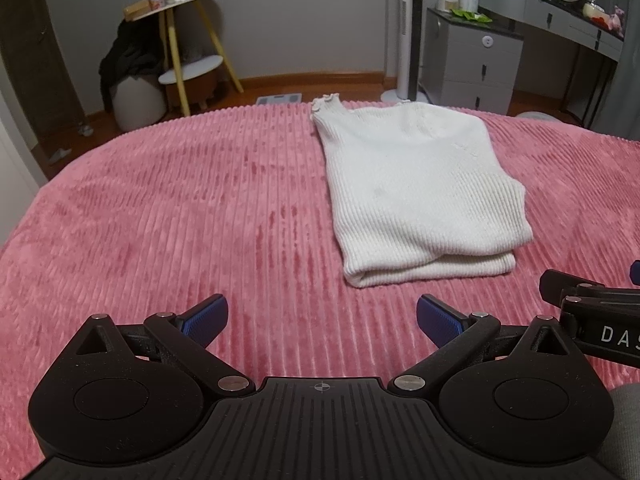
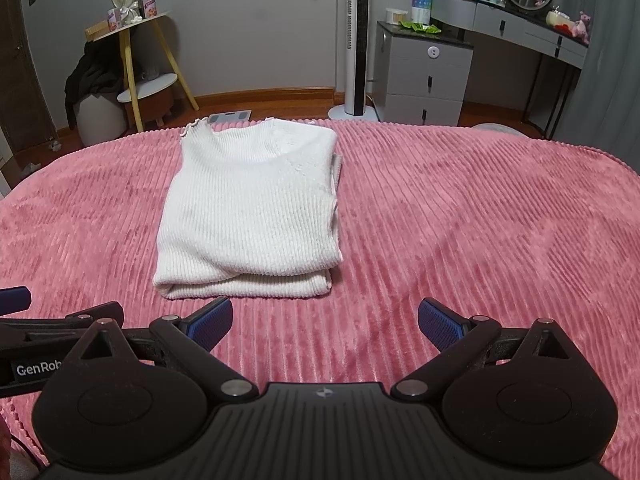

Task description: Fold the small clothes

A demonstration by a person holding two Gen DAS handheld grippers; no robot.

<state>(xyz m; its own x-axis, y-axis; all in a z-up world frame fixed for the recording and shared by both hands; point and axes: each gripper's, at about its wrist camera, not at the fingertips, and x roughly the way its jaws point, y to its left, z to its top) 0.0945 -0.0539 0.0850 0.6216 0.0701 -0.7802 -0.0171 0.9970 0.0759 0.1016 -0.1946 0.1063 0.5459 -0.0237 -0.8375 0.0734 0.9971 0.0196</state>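
Note:
A white ribbed knit top (image 1: 420, 188) lies folded into a rectangle on the pink ribbed blanket (image 1: 180, 220), its folded edge nearest me and its frilled collar at the far end. It also shows in the right wrist view (image 2: 252, 208). My left gripper (image 1: 322, 318) is open and empty, hovering over the blanket short of the top and to its left. My right gripper (image 2: 325, 320) is open and empty, short of the top and to its right. Neither touches the cloth. Each gripper's body shows at the edge of the other's view.
The pink blanket (image 2: 480, 220) covers the bed, whose far edge lies just beyond the top's collar. Past it stand a yellow-legged side table (image 2: 140, 60), a tower fan (image 2: 356, 40), a grey drawer unit (image 2: 424, 76) and a dressing table (image 2: 532, 36).

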